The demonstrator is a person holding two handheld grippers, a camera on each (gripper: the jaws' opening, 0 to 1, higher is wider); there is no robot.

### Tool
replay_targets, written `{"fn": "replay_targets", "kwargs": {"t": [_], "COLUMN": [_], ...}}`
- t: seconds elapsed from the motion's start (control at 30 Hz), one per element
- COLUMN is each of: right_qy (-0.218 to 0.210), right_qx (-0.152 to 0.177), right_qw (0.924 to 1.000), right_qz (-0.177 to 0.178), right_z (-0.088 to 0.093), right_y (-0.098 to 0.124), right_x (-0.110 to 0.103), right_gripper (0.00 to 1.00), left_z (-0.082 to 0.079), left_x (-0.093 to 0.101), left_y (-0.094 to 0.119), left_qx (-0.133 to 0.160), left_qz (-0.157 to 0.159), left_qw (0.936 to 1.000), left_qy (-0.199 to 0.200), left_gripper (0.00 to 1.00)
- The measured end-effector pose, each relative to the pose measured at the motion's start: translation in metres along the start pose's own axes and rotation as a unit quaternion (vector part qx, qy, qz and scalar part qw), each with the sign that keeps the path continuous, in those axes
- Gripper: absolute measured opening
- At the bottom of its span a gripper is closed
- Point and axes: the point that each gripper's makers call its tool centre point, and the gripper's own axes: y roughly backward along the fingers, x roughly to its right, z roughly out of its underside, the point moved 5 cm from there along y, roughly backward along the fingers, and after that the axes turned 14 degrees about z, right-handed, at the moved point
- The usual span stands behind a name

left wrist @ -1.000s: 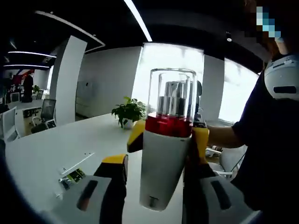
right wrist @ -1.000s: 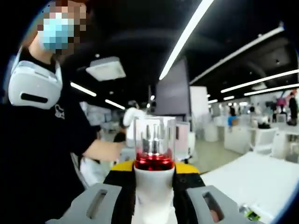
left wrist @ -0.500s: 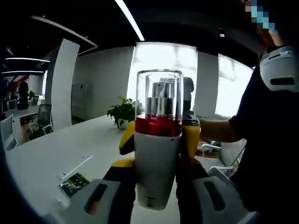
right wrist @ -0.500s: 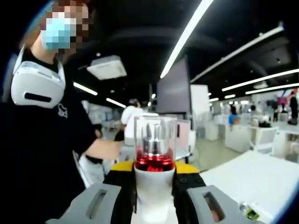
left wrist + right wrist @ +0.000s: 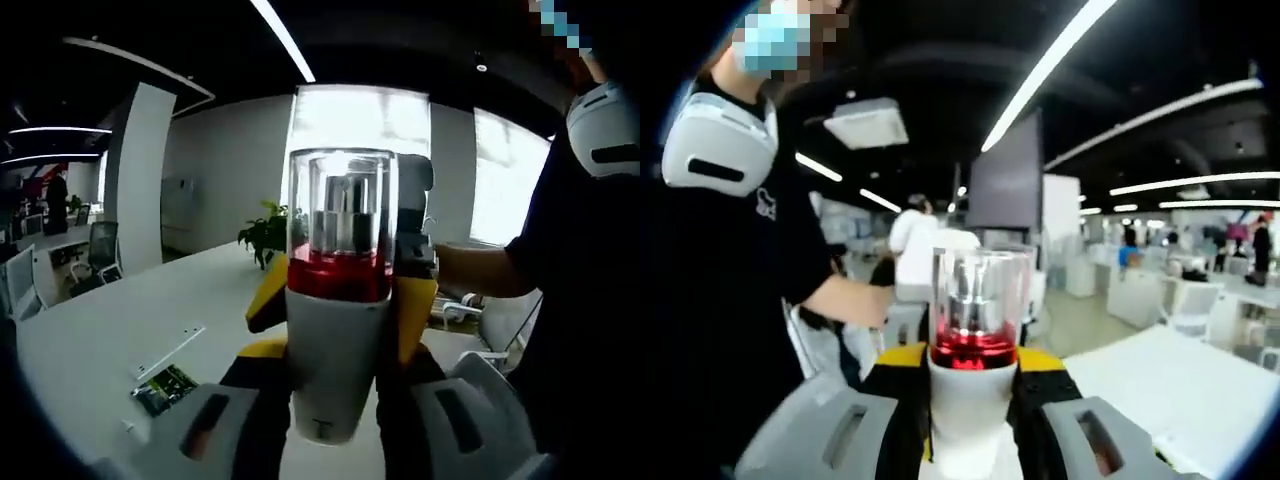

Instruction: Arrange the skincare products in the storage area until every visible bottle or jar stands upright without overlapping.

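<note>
In the left gripper view, the left gripper [image 5: 335,375] is closed on the white body of the pump bottle [image 5: 338,300], which stands upright, raised above the white table [image 5: 110,340] with a small packet [image 5: 165,385] at near left. In the right gripper view, the right gripper [image 5: 970,400] is clamped on the same bottle [image 5: 970,365] just below its red band. One gripper should let go before descent, and the base should land flat, clear of other items.
</note>
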Motion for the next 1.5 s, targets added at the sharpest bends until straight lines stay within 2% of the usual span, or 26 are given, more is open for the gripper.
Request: {"fn": "replay_targets", "kwargs": {"t": [0.2, 0.27, 0.4, 0.6, 0.9, 1.0, 1.17, 1.3, 1.43, 1.5], "right_qy": [0.006, 0.019, 0.018, 0.011, -0.005, -0.014, -0.021, -0.022, -0.022, -0.021], "right_qx": [0.021, 0.038, 0.040, 0.034, 0.027, 0.030, 0.030, 0.026, 0.025, 0.024], "right_qw": [0.9998, 0.9991, 0.9990, 0.9990, 0.9983, 0.9978, 0.9969, 0.9964, 0.9963, 0.9962], "right_qz": [0.002, 0.002, 0.007, 0.027, 0.052, 0.058, 0.069, 0.077, 0.079, 0.081], "right_z": [0.005, 0.005, 0.009, 0.018, 0.032, 0.035, 0.042, 0.045, 0.048, 0.051], "right_y": [0.006, 0.008, 0.011, 0.018, 0.029, 0.032, 0.035, 0.038, 0.040, 0.040], "right_x": [0.002, 0.001, 0.001, 0.007, 0.018, 0.021, 0.025, 0.026, 0.026, 0.026], "right_gripper": [0.23, 0.23, 0.23, 0.23, 0.23, 0.23, 0.23, 0.23, 0.23, 0.23], "left_z": [0.003, 0.003, 0.007, 0.016, 0.030, 0.035, 0.050, 0.055, 0.057, 0.060], "left_x": [-0.001, 0.001, -0.004, 0.000, -0.001, 0.002, 0.005, 0.010, 0.018, 0.019], "left_y": [-0.004, -0.007, -0.008, -0.008, 0.015, 0.021, 0.031, 0.036, 0.038, 0.039], "left_qx": [0.001, -0.006, -0.011, -0.016, -0.022, -0.029, -0.038, -0.033, -0.017, -0.018], "left_qz": [-0.010, -0.016, -0.023, -0.032, -0.084, -0.099, -0.115, -0.133, -0.136, -0.141], "left_qw": [0.9999, 0.9998, 0.9997, 0.9992, 0.9959, 0.9944, 0.9914, 0.9892, 0.9891, 0.9882], "left_qy": [0.006, -0.005, 0.000, 0.019, 0.023, 0.025, 0.050, 0.052, 0.053, 0.058], "left_gripper": [0.38, 0.38, 0.40, 0.52, 0.76, 0.80, 0.77, 0.86, 0.92, 0.94]}}
